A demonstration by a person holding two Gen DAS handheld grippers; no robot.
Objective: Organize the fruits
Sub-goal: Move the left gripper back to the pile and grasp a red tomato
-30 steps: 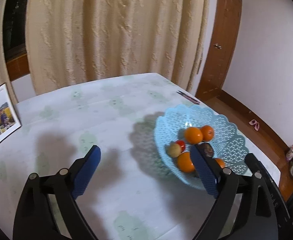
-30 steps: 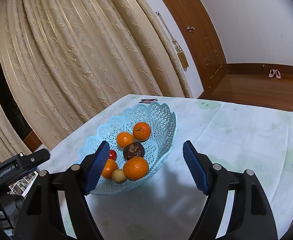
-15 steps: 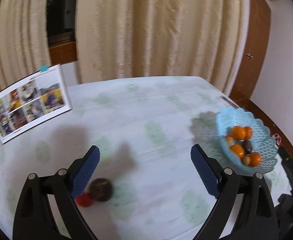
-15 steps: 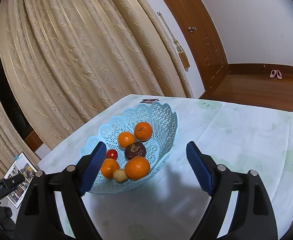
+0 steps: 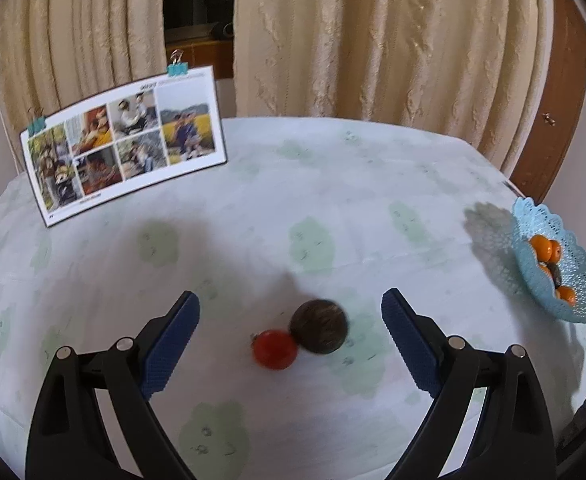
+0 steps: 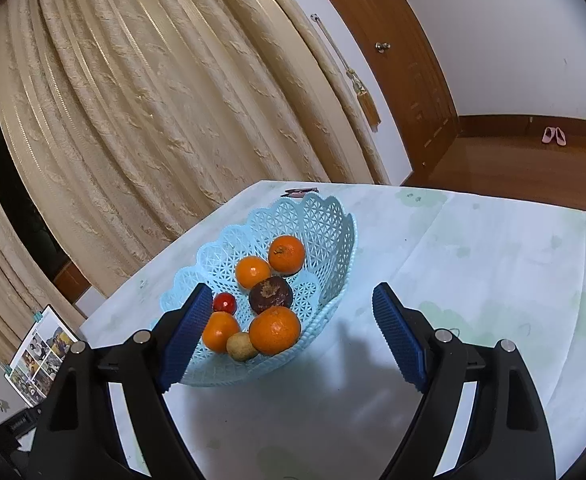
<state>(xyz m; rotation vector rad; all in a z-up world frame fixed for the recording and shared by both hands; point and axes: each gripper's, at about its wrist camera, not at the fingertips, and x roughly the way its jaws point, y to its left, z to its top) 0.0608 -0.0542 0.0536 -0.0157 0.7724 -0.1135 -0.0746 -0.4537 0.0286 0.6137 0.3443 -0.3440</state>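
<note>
A dark brown round fruit (image 5: 319, 331) and a small red fruit (image 5: 274, 349) lie touching on the table, between the open jaws of my left gripper (image 5: 290, 340), which is empty. A light blue lattice basket (image 6: 325, 236) holds several oranges (image 6: 274, 330), a dark fruit (image 6: 271, 294), a small red fruit (image 6: 224, 302) and a yellowish one (image 6: 241, 346). My right gripper (image 6: 287, 334) is open and empty, close in front of the basket. The basket also shows at the far right of the left wrist view (image 5: 573, 272).
A photo collage board (image 5: 123, 142) stands at the table's back left. Beige curtains (image 5: 373, 40) hang behind the table. A wooden door (image 6: 409, 80) and pink slippers (image 6: 553, 135) are to the right. A small dark object (image 6: 302, 191) lies behind the basket.
My left gripper has swung left away from the basket; the two loose fruits now sit between its jaws. The right gripper has barely moved.
</note>
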